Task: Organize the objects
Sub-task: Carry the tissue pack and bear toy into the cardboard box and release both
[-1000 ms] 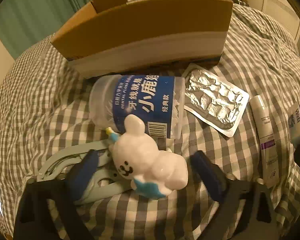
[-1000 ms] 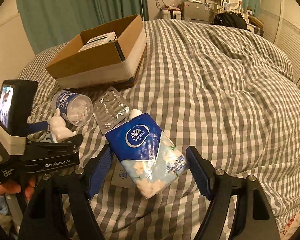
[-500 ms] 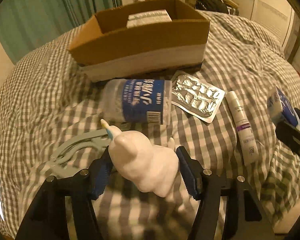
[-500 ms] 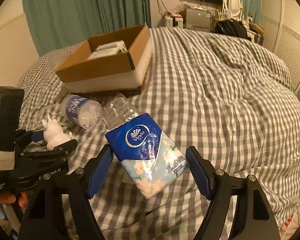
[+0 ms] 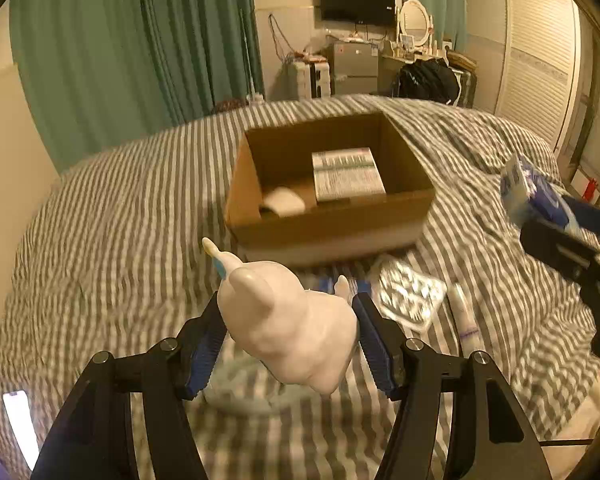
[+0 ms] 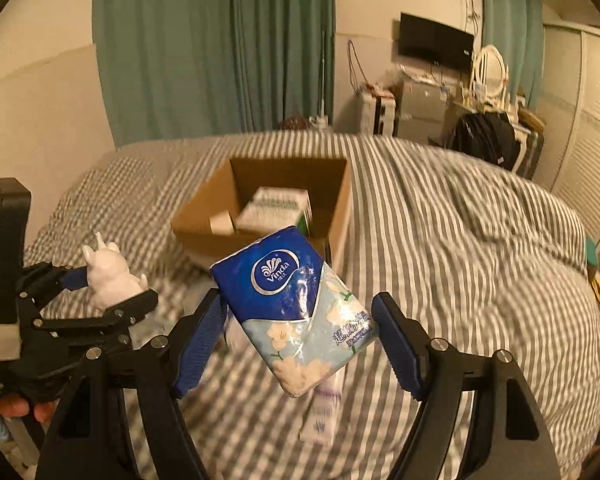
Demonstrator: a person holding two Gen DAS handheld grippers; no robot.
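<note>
- The left gripper [image 5: 290, 334] squeezes a white toy animal [image 5: 288, 326], up above the checked bed [image 5: 100, 240].
- The right gripper [image 6: 298, 330] squeezes a blue tissue pack [image 6: 296, 312].
- The open cardboard box [image 5: 328, 224] sits on the bed, just behind both.

A bed [image 5: 100, 208] with a grey-and-white checked cover carries an open cardboard box [image 5: 332, 228] at its middle. Nearer, a foil blister pack [image 5: 410, 294] and a white tube [image 5: 466, 316] lie side by side on the cover.
</note>
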